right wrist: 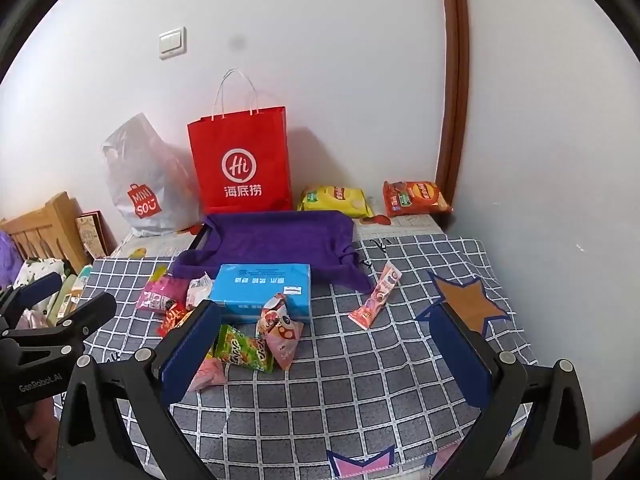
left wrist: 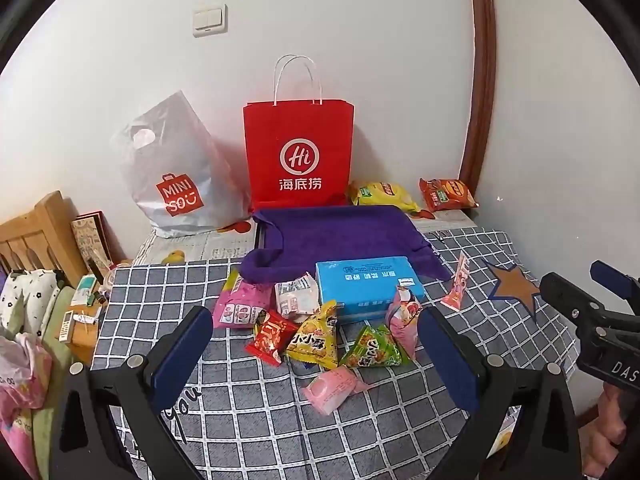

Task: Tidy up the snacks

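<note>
A heap of small snack packets lies on the checked cloth in front of a blue box (left wrist: 368,284) (right wrist: 264,286): a red one (left wrist: 270,336), a yellow one (left wrist: 314,338), a green one (left wrist: 374,350) (right wrist: 244,346) and several pink ones. A pink stick packet (left wrist: 458,284) (right wrist: 376,296) lies apart on the right. My left gripper (left wrist: 316,316) hangs open above the heap, holding nothing. My right gripper (right wrist: 326,310) is open and empty over bare cloth, right of the heap. A yellow chip bag (left wrist: 382,194) and an orange chip bag (left wrist: 446,194) lie by the wall.
A purple cloth (left wrist: 340,232) covers a tray behind the box. A red paper bag (left wrist: 298,152) and a grey Miniso bag (left wrist: 172,176) stand against the wall. A wooden headboard (left wrist: 36,232) and clutter are off the table's left edge.
</note>
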Demonstrator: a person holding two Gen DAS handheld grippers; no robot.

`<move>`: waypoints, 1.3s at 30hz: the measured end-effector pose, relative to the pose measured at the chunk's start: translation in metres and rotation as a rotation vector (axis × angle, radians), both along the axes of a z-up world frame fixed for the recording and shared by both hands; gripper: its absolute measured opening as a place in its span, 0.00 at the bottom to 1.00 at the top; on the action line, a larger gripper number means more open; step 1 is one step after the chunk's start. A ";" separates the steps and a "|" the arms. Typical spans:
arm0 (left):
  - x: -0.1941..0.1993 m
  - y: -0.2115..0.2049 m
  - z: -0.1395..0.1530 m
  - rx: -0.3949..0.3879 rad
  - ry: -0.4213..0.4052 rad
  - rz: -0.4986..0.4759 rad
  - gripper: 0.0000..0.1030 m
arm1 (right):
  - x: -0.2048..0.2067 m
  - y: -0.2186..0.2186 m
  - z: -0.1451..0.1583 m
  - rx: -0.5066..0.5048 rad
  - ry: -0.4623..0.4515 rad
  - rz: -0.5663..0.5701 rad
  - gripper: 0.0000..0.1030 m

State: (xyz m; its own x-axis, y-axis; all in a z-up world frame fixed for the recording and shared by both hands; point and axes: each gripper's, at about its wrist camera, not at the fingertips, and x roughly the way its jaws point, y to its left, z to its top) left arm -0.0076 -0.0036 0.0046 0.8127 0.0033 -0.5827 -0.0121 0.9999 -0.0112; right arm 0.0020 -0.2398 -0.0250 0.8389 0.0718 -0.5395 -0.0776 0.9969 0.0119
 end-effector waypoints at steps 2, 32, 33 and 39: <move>-0.001 0.001 0.000 -0.001 0.000 -0.002 0.99 | -0.001 0.000 0.000 0.000 -0.002 -0.002 1.00; -0.006 0.005 0.002 -0.017 -0.016 0.014 0.99 | -0.002 0.012 -0.002 0.008 0.003 0.031 1.00; -0.006 0.005 0.002 -0.017 -0.017 0.014 0.99 | -0.002 0.013 -0.002 0.009 0.002 0.031 1.00; -0.007 0.007 0.002 -0.017 -0.019 0.018 0.99 | 0.002 0.016 -0.004 0.020 0.006 0.040 1.00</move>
